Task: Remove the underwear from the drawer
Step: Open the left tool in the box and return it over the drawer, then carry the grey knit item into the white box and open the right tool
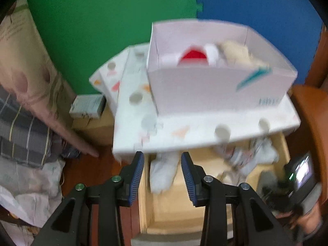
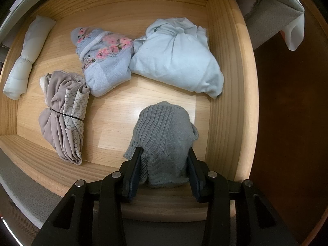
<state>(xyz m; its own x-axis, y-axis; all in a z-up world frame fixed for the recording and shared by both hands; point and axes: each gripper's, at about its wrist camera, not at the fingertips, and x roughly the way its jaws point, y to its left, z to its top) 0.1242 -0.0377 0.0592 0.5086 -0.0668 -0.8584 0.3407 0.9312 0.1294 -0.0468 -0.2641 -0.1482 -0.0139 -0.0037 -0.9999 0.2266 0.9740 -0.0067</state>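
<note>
The right gripper (image 2: 164,164) points straight down into a pale wooden drawer (image 2: 229,94) with smooth, straight-grained boards, its two dark padded fingers clenched on a grey ribbed knit bundle of underwear (image 2: 164,135) near the drawer's front right corner. The knit is soft, rounded and finely ridged, bulging between the pads.

Four more pieces lie on the drawer floor. A pale blue cotton bundle (image 2: 176,59), loosely knotted, sits against the right wall. Touching its left side is a lilac knit piece with pink flower trim (image 2: 104,61). Nearer the front left lies a taupe roll tied with a thin black band (image 2: 61,114), showing a honeycomb-printed panel. A white rolled piece (image 2: 26,57) lies along the left wall.

The left gripper (image 1: 162,174) has blue ribbed pads standing apart with nothing pressed between them; its view is blurred. Past it, the drawer's open interior shows under a white cabinet top with coloured shapes (image 1: 184,135), which carries a white open box (image 1: 215,90) holding red, white and cream items. Behind are green (image 1: 102,20) and blue foam wall mats (image 1: 256,4); folded bedding (image 1: 24,123) is piled at left, above a dark wooden floor (image 2: 287,123).
</note>
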